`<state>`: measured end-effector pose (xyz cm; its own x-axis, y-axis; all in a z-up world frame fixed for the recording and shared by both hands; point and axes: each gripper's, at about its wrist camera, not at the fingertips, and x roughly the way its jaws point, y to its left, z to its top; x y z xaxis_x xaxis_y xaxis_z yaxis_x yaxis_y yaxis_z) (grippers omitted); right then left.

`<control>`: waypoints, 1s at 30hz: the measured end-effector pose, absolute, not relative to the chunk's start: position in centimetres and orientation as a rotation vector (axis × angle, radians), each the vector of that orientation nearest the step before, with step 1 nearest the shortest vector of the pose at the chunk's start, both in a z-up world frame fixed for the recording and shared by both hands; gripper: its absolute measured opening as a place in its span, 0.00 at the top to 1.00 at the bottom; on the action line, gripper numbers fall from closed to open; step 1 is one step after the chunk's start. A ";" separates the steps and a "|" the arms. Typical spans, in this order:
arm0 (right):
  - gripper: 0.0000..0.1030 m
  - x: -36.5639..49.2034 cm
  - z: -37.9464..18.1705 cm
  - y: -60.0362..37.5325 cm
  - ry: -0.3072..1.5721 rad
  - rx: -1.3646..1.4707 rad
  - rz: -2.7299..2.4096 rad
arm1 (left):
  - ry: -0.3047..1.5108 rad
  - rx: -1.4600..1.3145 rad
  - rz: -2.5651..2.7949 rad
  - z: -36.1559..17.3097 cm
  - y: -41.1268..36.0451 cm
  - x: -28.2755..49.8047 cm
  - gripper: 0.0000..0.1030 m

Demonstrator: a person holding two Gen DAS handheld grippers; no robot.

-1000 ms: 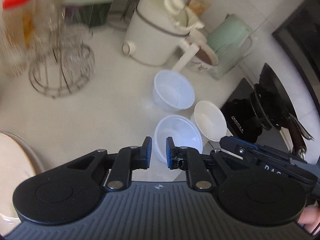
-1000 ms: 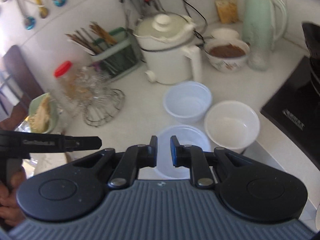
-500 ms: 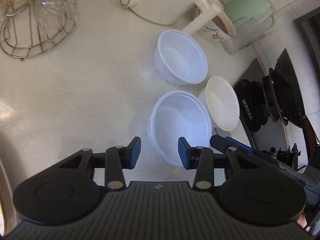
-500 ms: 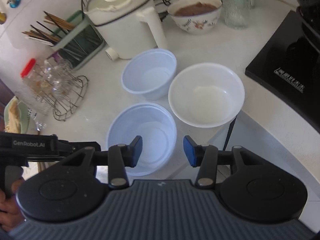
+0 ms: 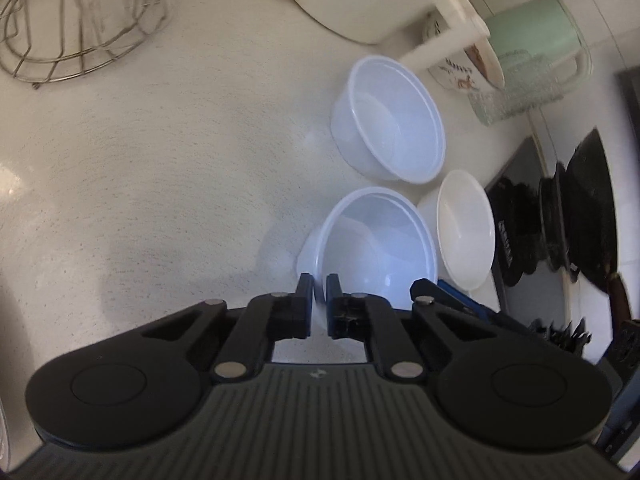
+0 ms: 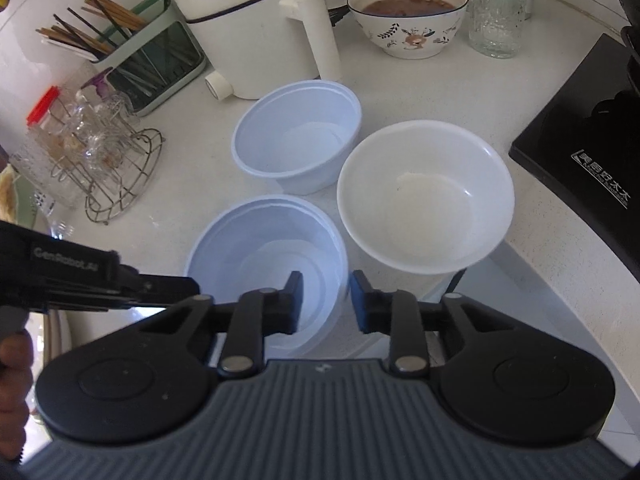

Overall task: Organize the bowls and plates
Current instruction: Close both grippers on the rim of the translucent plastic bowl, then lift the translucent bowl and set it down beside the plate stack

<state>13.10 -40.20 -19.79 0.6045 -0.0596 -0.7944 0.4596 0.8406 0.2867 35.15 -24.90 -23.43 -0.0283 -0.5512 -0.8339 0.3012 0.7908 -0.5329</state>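
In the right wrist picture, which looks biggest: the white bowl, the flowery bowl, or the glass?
1. White bowl, though it's nearer the camera, so that's unsure.
2. Flowery bowl.
3. Glass, smallest.

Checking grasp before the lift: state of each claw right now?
Left claw: shut on the rim of the near translucent bowl.
Right claw: just been closing, astride the same bowl's rim; contact cannot be told.
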 end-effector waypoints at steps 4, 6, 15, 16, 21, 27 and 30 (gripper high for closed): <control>0.73 13.9 -19.4 -40.5 0.869 0.519 -0.251 | 1.452 -0.258 -0.660 -23.3 -23.5 35.7 0.93; 0.73 14.4 -19.1 -40.5 0.870 0.538 -0.225 | 1.444 -0.266 -0.639 -22.9 -22.6 35.8 0.93; 0.73 18.6 -18.1 -37.1 0.882 0.477 -0.039 | 1.367 -0.337 -0.481 -20.6 -16.4 36.6 0.93; 0.73 19.1 -18.0 -36.6 0.884 0.470 -0.017 | 1.358 -0.354 -0.461 -20.4 -15.5 36.6 0.93; 0.73 21.2 -17.7 -34.4 0.902 0.422 0.082 | 1.322 -0.396 -0.354 -19.8 -12.6 36.1 0.93; 0.73 22.4 -17.9 -32.5 0.941 0.348 0.161 | 1.315 -0.427 -0.287 -19.6 -10.9 35.6 0.93; 0.73 22.5 -18.0 -32.3 0.951 0.348 0.172 | 1.310 -0.404 -0.274 -19.4 -10.9 35.5 0.93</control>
